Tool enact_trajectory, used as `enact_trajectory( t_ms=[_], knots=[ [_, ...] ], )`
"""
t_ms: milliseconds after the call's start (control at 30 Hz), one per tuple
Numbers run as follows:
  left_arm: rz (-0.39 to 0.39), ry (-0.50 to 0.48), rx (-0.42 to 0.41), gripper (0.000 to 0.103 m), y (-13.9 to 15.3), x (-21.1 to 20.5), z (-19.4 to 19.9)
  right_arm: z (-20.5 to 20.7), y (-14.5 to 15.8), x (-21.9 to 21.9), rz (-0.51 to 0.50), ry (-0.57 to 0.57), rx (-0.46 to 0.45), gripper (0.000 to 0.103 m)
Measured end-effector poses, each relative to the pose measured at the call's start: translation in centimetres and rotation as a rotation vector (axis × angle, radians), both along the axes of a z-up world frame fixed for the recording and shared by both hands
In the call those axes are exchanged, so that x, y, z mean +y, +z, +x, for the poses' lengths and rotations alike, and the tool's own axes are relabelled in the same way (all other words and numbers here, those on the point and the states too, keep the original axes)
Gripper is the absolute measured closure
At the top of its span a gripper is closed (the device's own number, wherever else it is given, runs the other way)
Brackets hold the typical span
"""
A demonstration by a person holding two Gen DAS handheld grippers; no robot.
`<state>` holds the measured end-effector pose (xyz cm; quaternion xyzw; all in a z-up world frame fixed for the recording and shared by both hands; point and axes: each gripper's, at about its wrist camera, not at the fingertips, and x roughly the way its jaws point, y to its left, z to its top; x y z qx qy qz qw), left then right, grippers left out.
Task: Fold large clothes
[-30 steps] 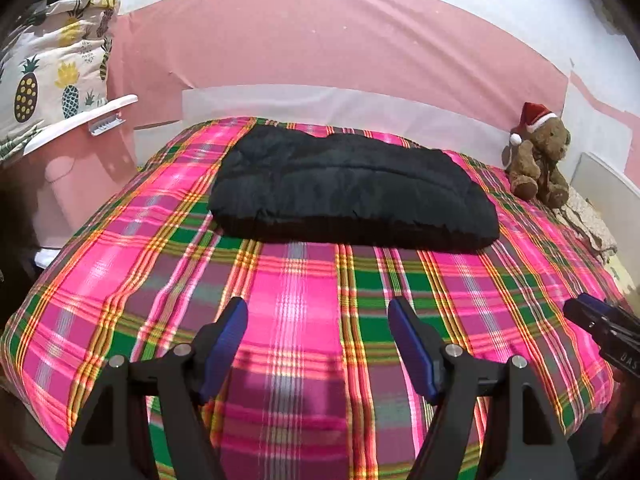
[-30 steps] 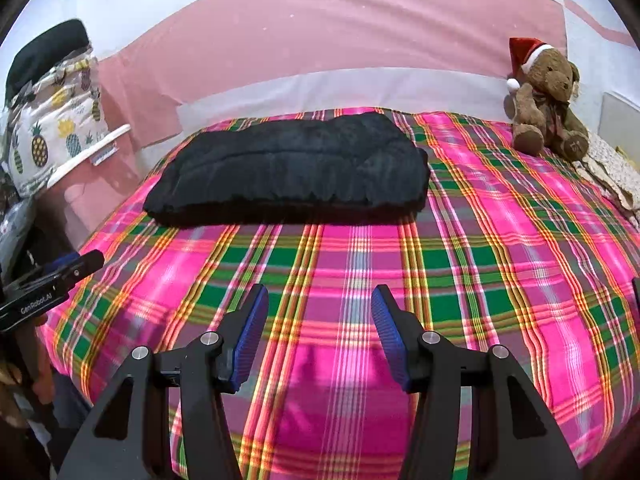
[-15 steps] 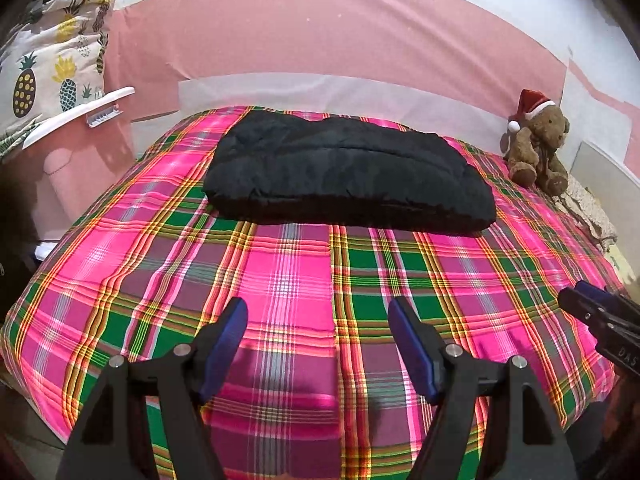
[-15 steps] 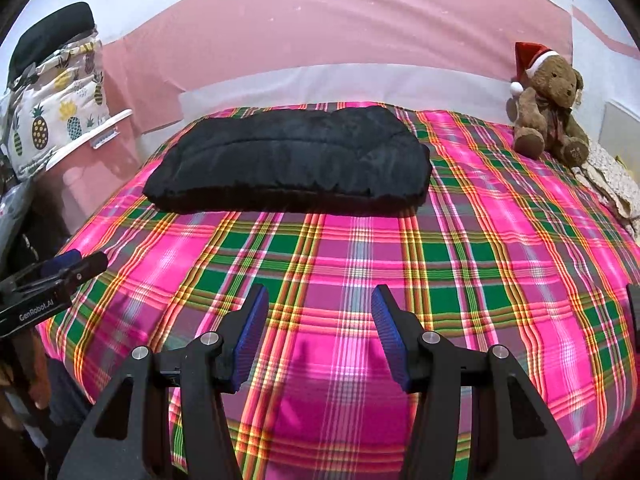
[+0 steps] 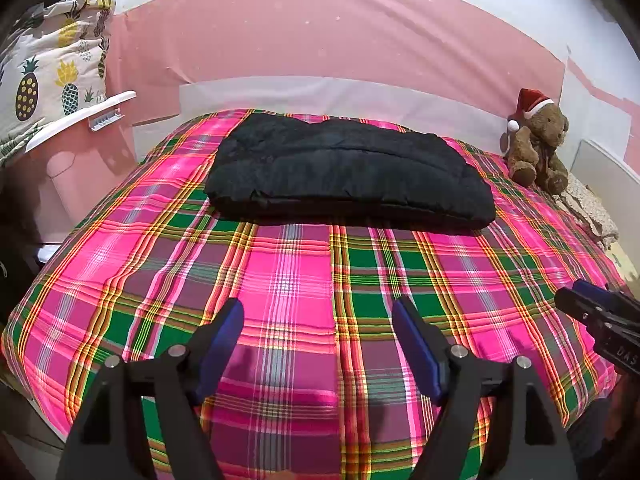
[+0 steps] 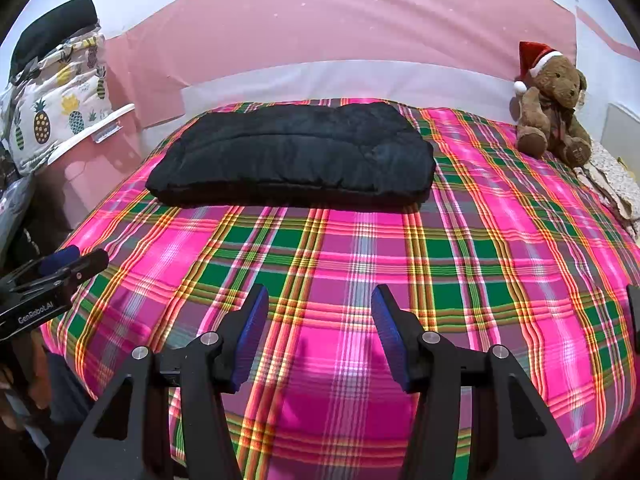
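Both grippers empty over the near edge of the bed, folded black garment at the far end.

Your left gripper (image 5: 318, 320) hangs above the near edge of the plaid bedspread (image 5: 288, 280), jaws spread wide, nothing between the blue pads. Your right gripper (image 6: 320, 306) sits level beside it over the same edge, jaws also wide and holding nothing; its tip shows at the right rim of the left view, well apart from the left one. Past both, open plaid cloth. Farther on, the black garment (image 6: 296, 156) lies folded into a thick flat bundle, long side across the bed, towards the far edge and nearer the far-left corner. A teddy bear (image 6: 554, 108) in a red hat sits at the far-right corner. A pineapple-print cushion (image 5: 48, 76) is off the bed's left side.
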<state>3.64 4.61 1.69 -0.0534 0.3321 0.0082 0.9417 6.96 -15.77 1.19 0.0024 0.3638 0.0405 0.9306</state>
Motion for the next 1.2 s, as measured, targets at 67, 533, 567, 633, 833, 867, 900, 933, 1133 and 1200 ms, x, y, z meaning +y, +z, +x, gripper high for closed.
enact_trajectory(
  t_ms=[67, 533, 567, 633, 833, 867, 900, 933, 1133, 1200],
  knots=[
    [0.001, 0.003, -0.001, 0.025, 0.00, -0.05, -0.06, -0.04, 0.02, 0.09, -0.002, 0.000, 0.000, 0.049],
    [-0.016, 0.007, 0.001, 0.024, 0.02, 0.11, -0.41, -0.13, 0.01, 0.21, -0.001, 0.003, 0.004, 0.049],
    [-0.017, 0.009, 0.000, 0.024, 0.06, 0.11, -0.50, -0.13, 0.01, 0.18, 0.000, 0.004, 0.004, 0.049],
    [-0.018, 0.008, -0.003, 0.024, 0.15, 0.03, -0.61, -0.17, 0.02, 0.21, -0.002, 0.004, 0.004, 0.049],
    [-0.016, 0.007, -0.007, 0.023, 0.29, -0.24, -0.85, -0.22, 0.04, 0.22, -0.002, 0.005, 0.004, 0.049],
    [-0.015, 0.008, -0.008, 0.023, 0.28, -0.25, -0.87, -0.21, 0.04, 0.24, -0.002, 0.004, 0.003, 0.049],
    [-0.013, 0.009, -0.008, 0.023, 0.25, -0.27, -0.87, -0.25, 0.04, 0.27, -0.001, 0.005, 0.004, 0.049],
    [-0.013, 0.009, -0.007, 0.023, 0.22, -0.34, -0.86, -0.22, 0.04, 0.24, -0.002, 0.005, 0.004, 0.049],
    [-0.006, 0.011, -0.001, 0.023, 0.00, -0.46, -0.88, -0.26, 0.05, 0.31, -0.004, 0.004, 0.004, 0.049],
    [0.002, 0.016, 0.000, 0.023, -0.06, -0.54, -0.88, -0.27, 0.07, 0.28, -0.003, 0.005, 0.002, 0.049]
  ],
)
